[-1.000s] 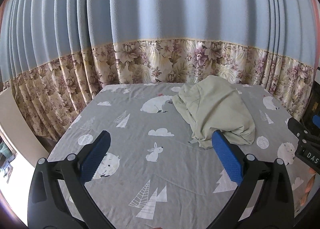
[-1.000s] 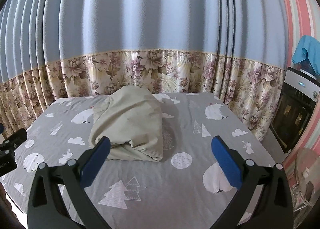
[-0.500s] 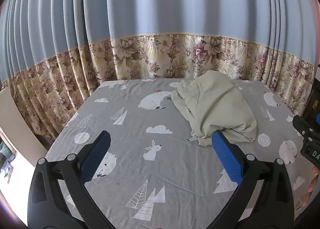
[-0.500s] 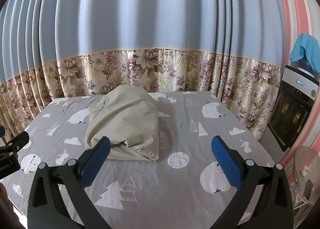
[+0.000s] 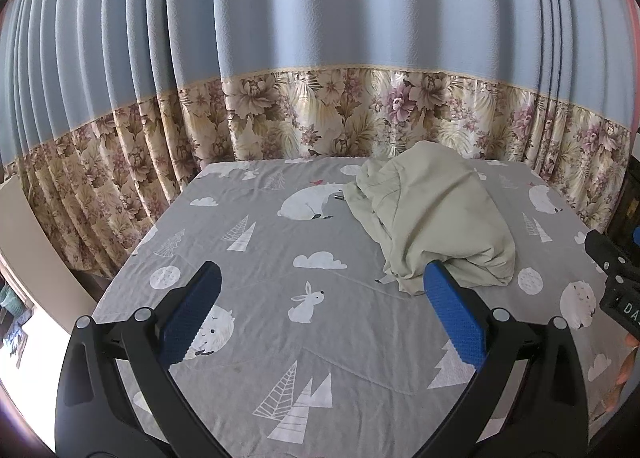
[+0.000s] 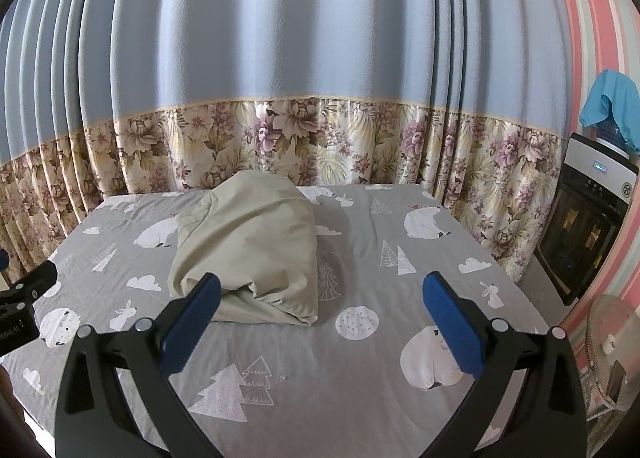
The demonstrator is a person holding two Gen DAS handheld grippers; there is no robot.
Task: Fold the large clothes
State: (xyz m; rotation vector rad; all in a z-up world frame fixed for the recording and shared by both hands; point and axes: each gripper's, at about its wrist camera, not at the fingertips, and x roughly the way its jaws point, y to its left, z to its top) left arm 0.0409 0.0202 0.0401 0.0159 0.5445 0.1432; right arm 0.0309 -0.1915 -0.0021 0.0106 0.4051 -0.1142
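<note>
On the bed (image 5: 256, 338), we see the crumpled garment (image 5: 432, 218) ahead of both grippers, left (image 5: 320, 310) and right (image 6: 320, 310), jaws spread, untouched.

A grey animal-print bed (image 6: 360, 378) stands against a blue, floral-hemmed curtain (image 6: 300, 58). Right of the bed stands a black appliance (image 6: 588, 226), a fan (image 6: 612, 342) beside it.

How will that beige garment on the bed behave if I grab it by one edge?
The beige garment lies bunched in soft folds, so it will probably droop and unfurl rather than hold its shape. The thin cloth looks light. On the smooth bedsheet it may drag along. Both grippers, left and right, are open and clear of it.
</note>
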